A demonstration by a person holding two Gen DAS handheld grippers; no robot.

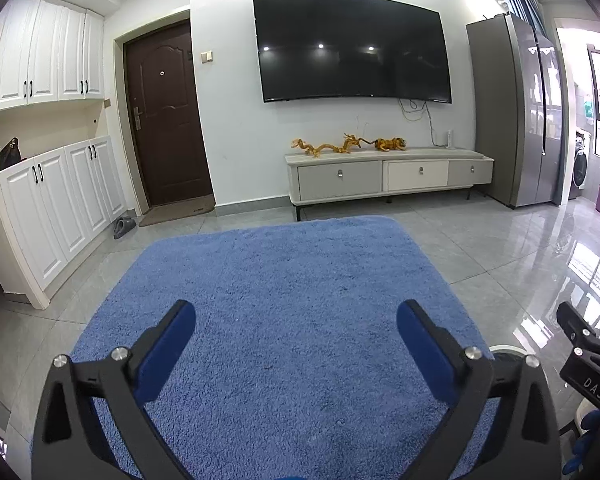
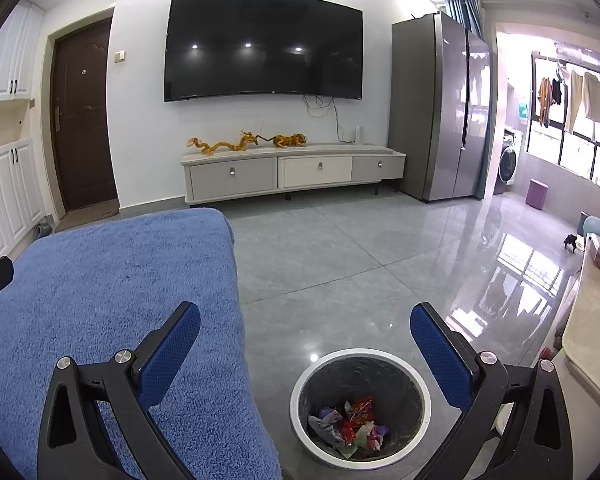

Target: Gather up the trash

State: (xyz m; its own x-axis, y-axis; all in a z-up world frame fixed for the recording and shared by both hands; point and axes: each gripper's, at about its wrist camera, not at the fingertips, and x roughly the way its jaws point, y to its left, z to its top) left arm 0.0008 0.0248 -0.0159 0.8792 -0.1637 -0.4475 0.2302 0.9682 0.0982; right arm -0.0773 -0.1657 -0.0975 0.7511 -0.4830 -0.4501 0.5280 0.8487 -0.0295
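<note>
My left gripper [image 1: 296, 312] hangs open over a fluffy blue rug [image 1: 284, 264], with nothing between its blue pads. No trash shows on the rug. My right gripper [image 2: 305, 314] is open too, with nothing in it, above a round bin with a white rim [image 2: 360, 353] that stands on the grey tiles just right of the rug [image 2: 100, 280]. Several crumpled wrappers [image 2: 354, 420], red, purple and green, lie at the bottom of the bin. In the left wrist view, part of the right gripper's black frame [image 1: 580, 344] shows at the right edge.
A low TV cabinet [image 2: 292, 172] with golden figurines stands under a wall TV. A grey fridge [image 2: 440, 108] is to its right, a brown door [image 1: 164, 120] and white cupboards [image 1: 60, 200] to the left. Slippers [image 1: 123, 226] lie by the cupboards. A purple stool [image 2: 537, 194] is far right.
</note>
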